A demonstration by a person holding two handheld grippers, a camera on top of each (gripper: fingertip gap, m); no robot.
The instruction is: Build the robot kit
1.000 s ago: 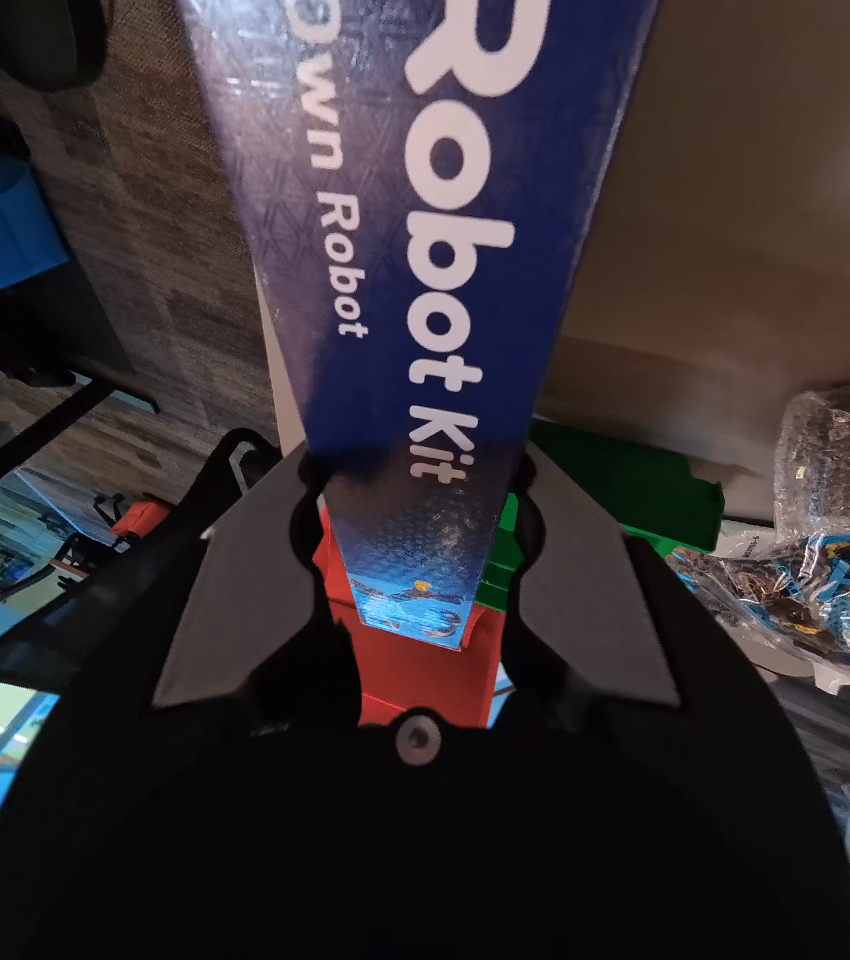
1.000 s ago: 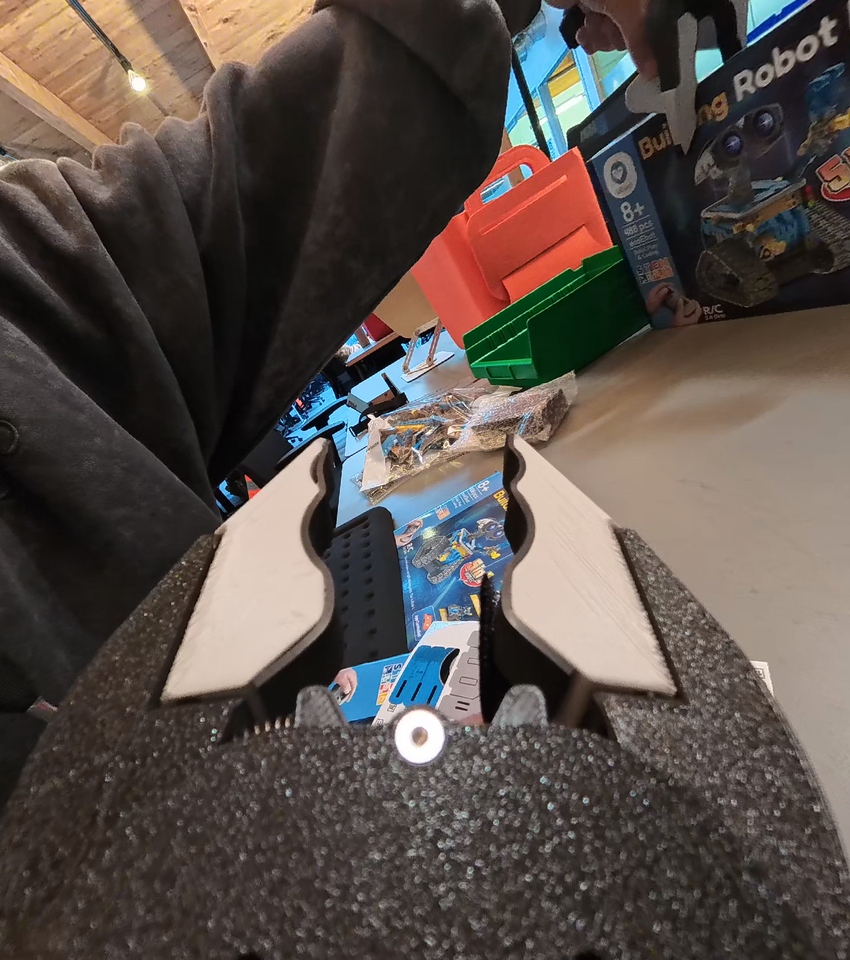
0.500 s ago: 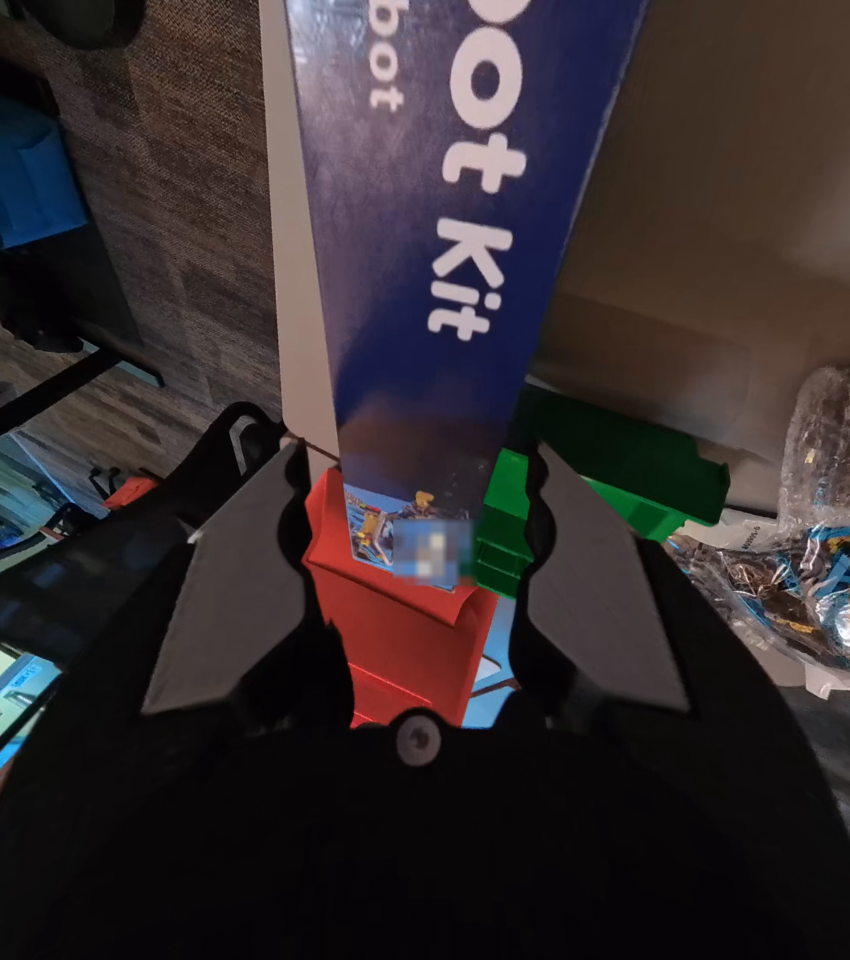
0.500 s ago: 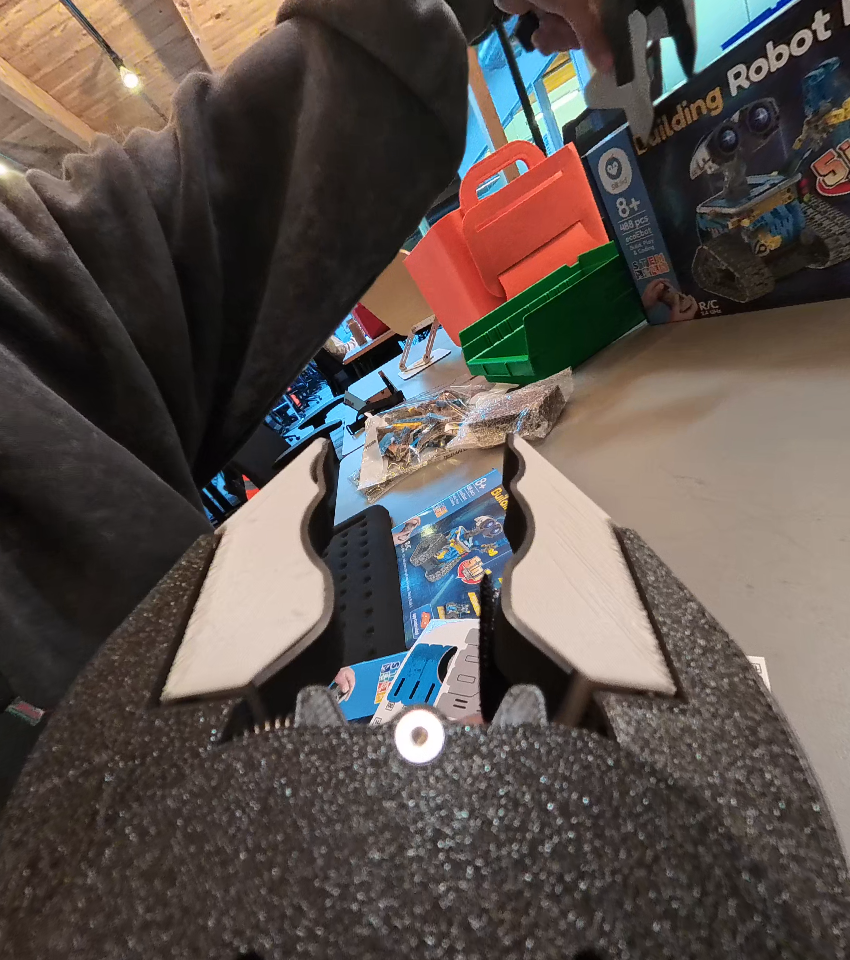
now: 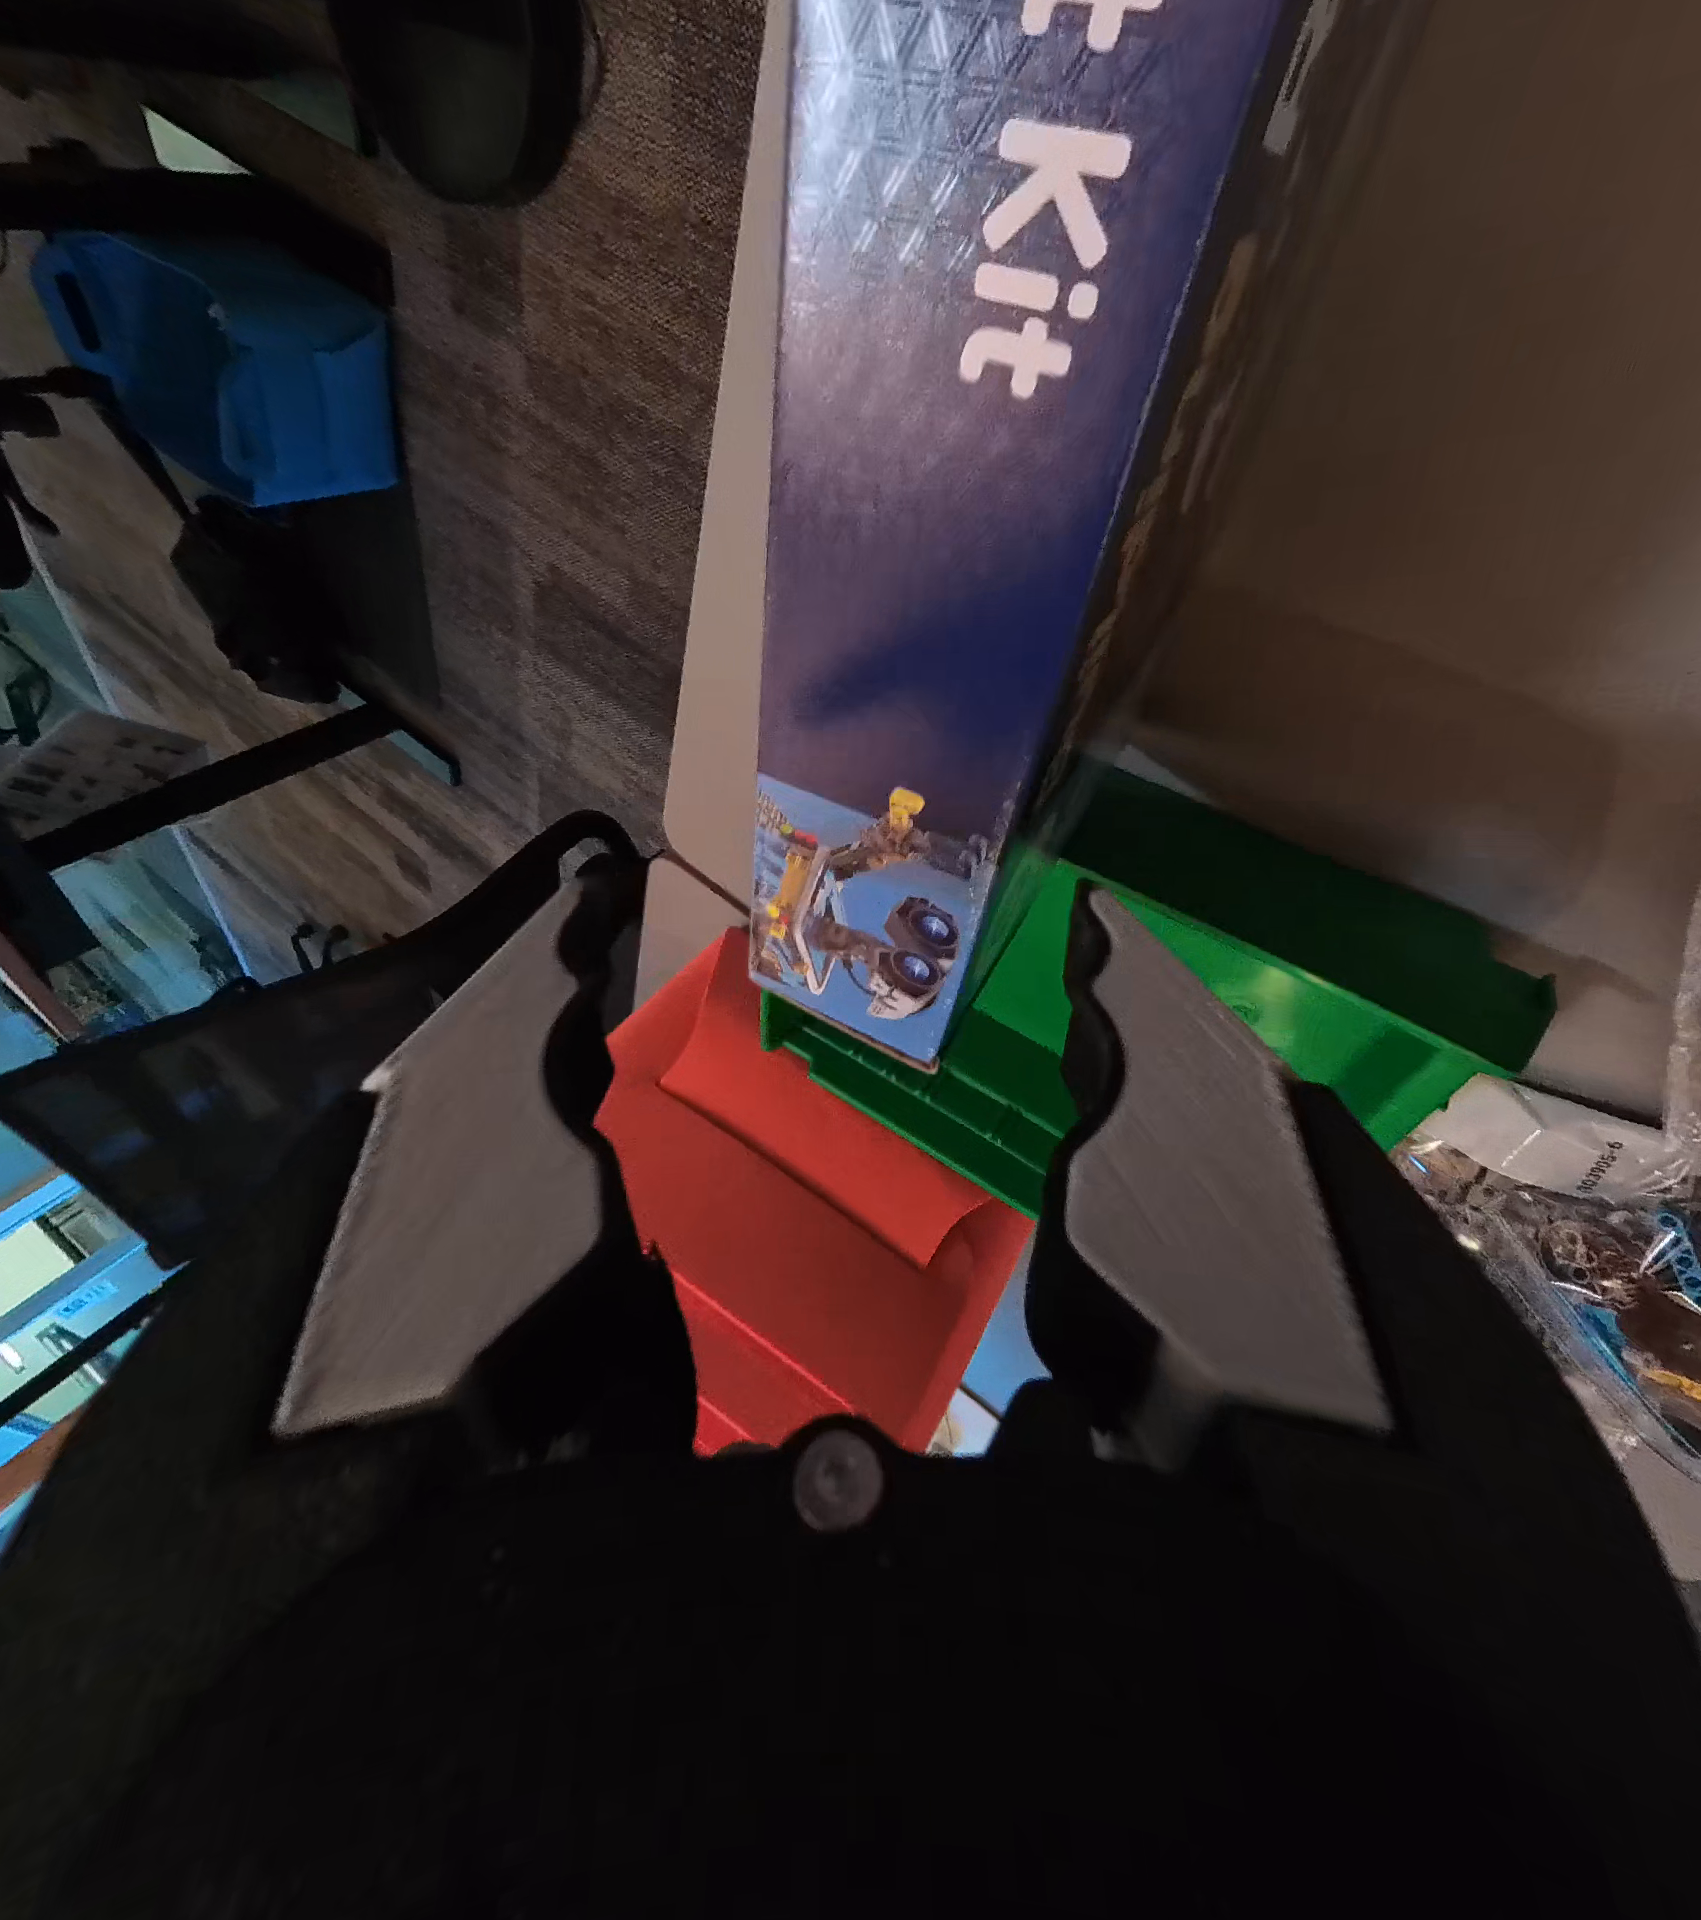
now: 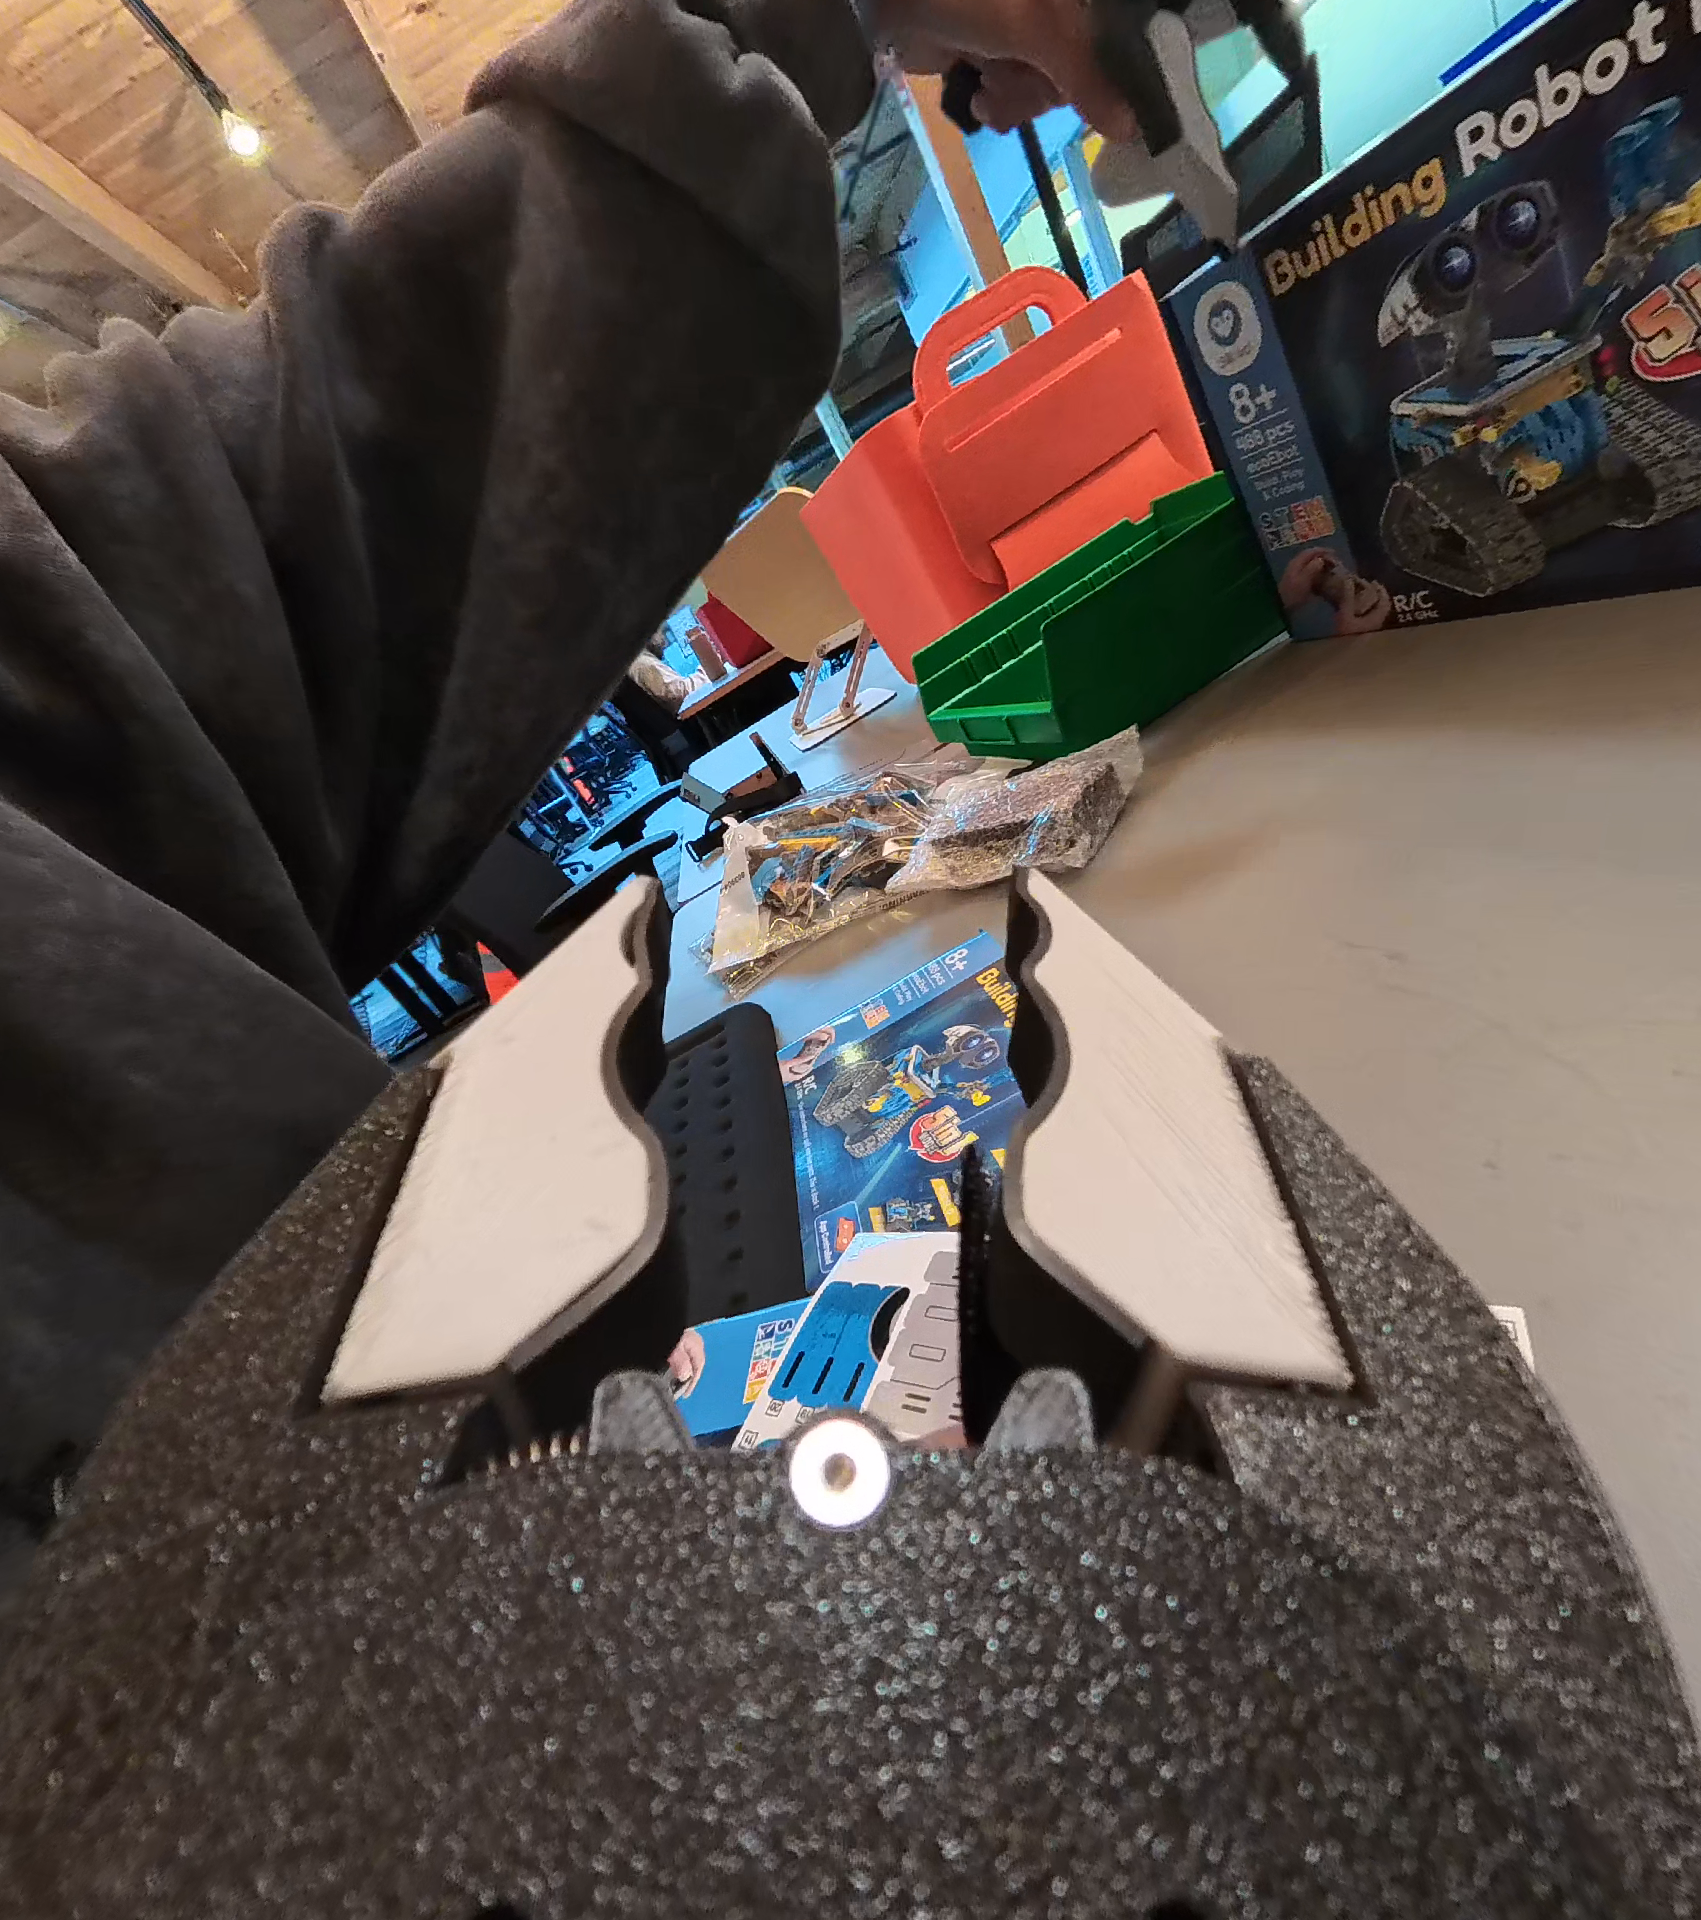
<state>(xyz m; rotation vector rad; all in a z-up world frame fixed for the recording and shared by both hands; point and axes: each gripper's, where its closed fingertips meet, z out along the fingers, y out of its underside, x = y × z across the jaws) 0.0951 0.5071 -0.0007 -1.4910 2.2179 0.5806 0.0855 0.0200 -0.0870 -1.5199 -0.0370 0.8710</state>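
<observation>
A dark blue robot kit box (image 5: 939,520) stands on edge on the beige table (image 5: 1552,416). My left gripper (image 5: 841,899) is open above the box's end corner, its fingers apart from the box. In the right wrist view the box (image 6: 1511,416) stands at the back right, and the left gripper (image 6: 1178,166) hangs just above its top edge in a person's hand. My right gripper (image 6: 838,888) is open and empty, low over the table, above a blue instruction booklet (image 6: 898,1081) and a black perforated piece (image 6: 721,1143).
An orange-red carry case (image 6: 1012,468) and a green bin (image 6: 1116,623) stand by the box's end; both show in the left wrist view, case (image 5: 804,1174) and bin (image 5: 1272,997). Clear bags of parts (image 6: 908,842) lie beyond the booklet. A dark grey sleeve (image 6: 306,520) fills the left.
My left gripper has opened and let go of the box's top edge, sliding back toward the box's end. The right gripper has barely moved.
</observation>
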